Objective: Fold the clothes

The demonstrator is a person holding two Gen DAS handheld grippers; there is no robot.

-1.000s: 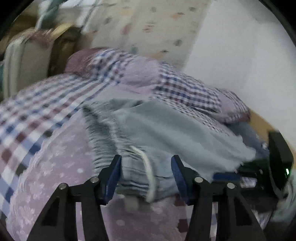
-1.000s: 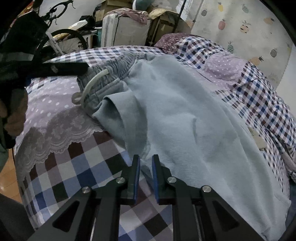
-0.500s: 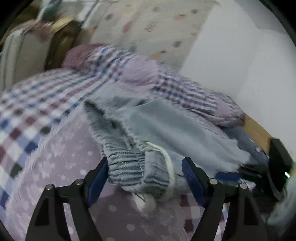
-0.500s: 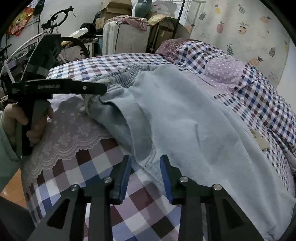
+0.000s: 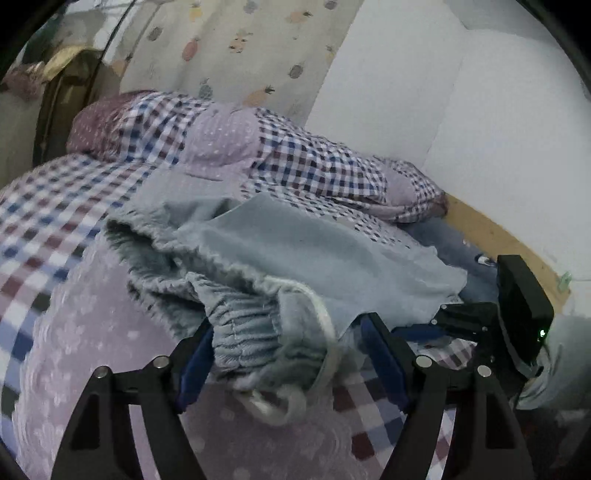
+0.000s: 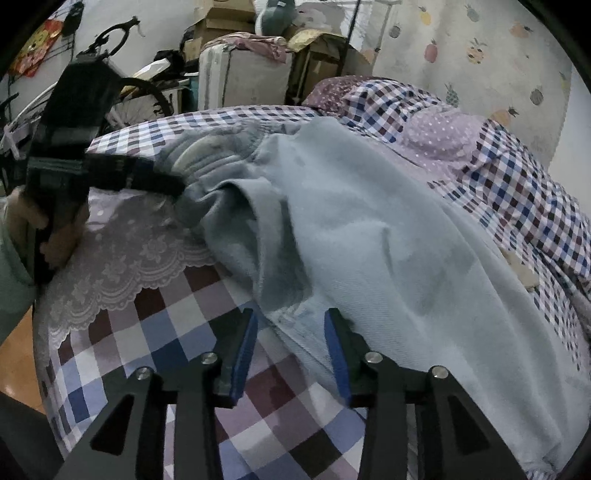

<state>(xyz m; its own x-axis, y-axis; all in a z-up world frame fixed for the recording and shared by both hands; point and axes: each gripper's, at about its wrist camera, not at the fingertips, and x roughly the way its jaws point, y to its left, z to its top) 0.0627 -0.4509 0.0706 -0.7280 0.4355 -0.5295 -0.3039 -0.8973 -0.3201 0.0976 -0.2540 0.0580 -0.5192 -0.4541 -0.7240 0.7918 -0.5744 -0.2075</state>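
Pale blue-grey sweatpants point(image 6: 369, 229) lie spread over the checked bedspread point(image 6: 155, 332). Their ribbed elastic waistband point(image 5: 255, 328) with a white drawstring point(image 5: 325, 321) sits between the fingers of my left gripper point(image 5: 291, 358), which stands open around it. In the right wrist view that left gripper point(image 6: 147, 177) shows at the waistband end, held by a hand point(image 6: 55, 236). My right gripper point(image 6: 290, 347) is open, its blue pads on either side of the pants' side edge. The right gripper point(image 5: 480, 317) also appears at the right of the left wrist view.
A lilac lace-edged panel point(image 6: 122, 254) covers the near bed corner. Checked pillows point(image 5: 258, 155) lie against the wall. A suitcase point(image 6: 243, 74), boxes point(image 6: 221, 22) and a bicycle point(image 6: 122, 88) stand beyond the bed. Wooden floor point(image 6: 14, 339) shows at the left.
Both grippers have opened wider: the right one was almost shut a second ago. The left one has moved in so the waistband lies between its fingers.
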